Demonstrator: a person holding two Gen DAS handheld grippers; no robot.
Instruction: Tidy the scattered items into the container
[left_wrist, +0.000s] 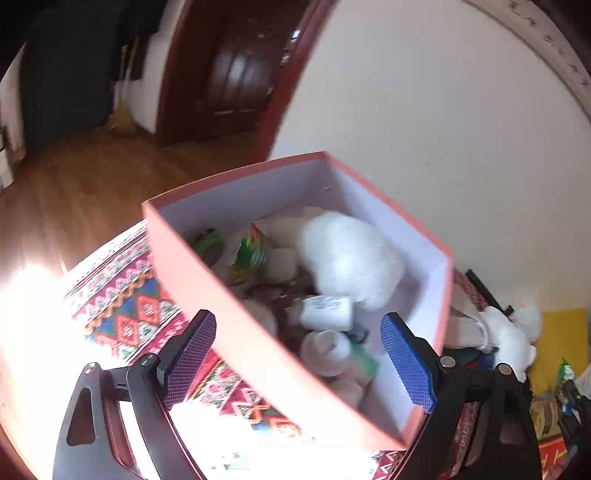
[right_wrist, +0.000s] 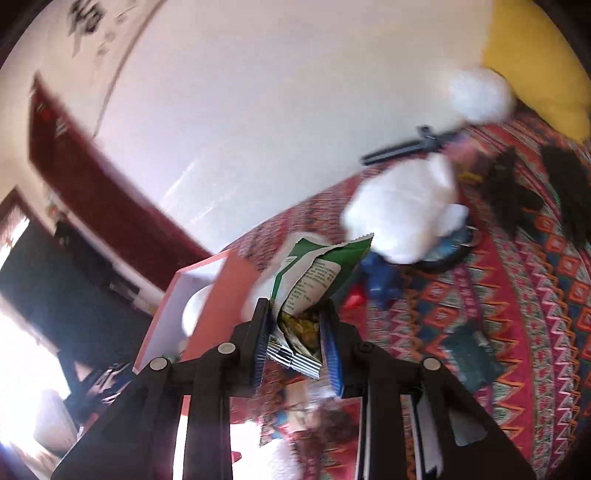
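An orange box (left_wrist: 236, 321) with a white inside stands on a patterned cloth (left_wrist: 125, 314). It holds a white fluffy toy (left_wrist: 351, 254), a green packet (left_wrist: 251, 251), a white bottle (left_wrist: 327, 312) and other small items. My left gripper (left_wrist: 299, 360) is open, its blue pads on either side of the box's near wall, holding nothing. My right gripper (right_wrist: 297, 339) is shut on a green and white snack packet (right_wrist: 317, 273), held above the cloth just right of the box (right_wrist: 218, 295).
On the cloth to the right lie a white plush toy (right_wrist: 402, 214), a blue toy (right_wrist: 380, 280), a small red piece (right_wrist: 354, 299), black tassels (right_wrist: 517, 195) and a dark packet (right_wrist: 469, 354). A white wall (right_wrist: 258, 129) stands behind. A yellow cushion (right_wrist: 535, 55) lies far right.
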